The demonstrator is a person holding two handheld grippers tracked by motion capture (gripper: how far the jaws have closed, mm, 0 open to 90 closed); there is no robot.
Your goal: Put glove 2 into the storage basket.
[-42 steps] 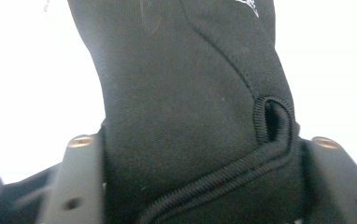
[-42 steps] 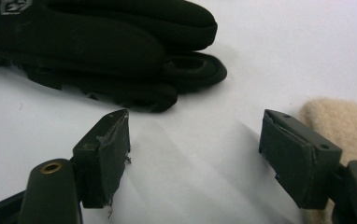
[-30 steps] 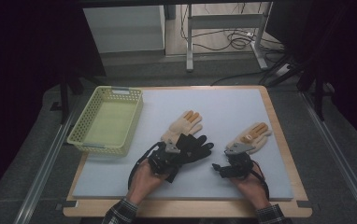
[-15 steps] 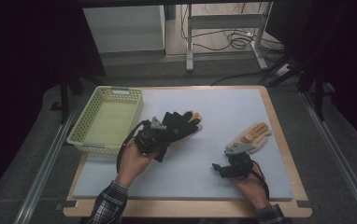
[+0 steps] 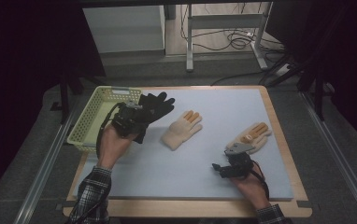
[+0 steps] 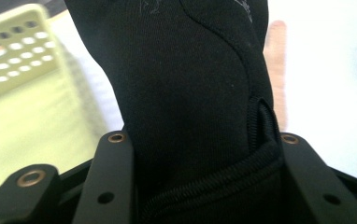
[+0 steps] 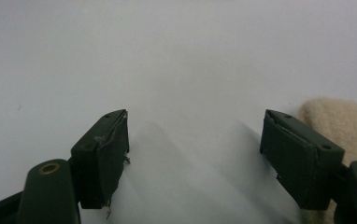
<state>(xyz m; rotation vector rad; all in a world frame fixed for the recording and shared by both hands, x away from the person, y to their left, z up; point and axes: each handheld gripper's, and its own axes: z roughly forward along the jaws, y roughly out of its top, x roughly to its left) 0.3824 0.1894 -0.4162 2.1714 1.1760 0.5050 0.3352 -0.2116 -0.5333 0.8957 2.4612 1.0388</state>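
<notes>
A black glove hangs lifted above the mat beside the basket, and my left gripper is shut on its cuff. The left gripper view has the black glove rising from between both jaws of the left gripper. One beige glove lies flat mid-mat, its fingertip peeking past the black glove. A second beige glove lies at the right. My right gripper rests on the mat just below it, open, with nothing between its jaws; that beige glove sits just beyond its right jaw.
A pale green perforated basket stands at the mat's left edge, directly beside the left hand; its wall is close in the left gripper view. The blue-grey mat covers a wooden table. Table legs and cables lie beyond the far edge.
My left gripper lifted the black glove off the beige glove at mid-mat and carried it up and left to the basket's edge. The right gripper kept still.
</notes>
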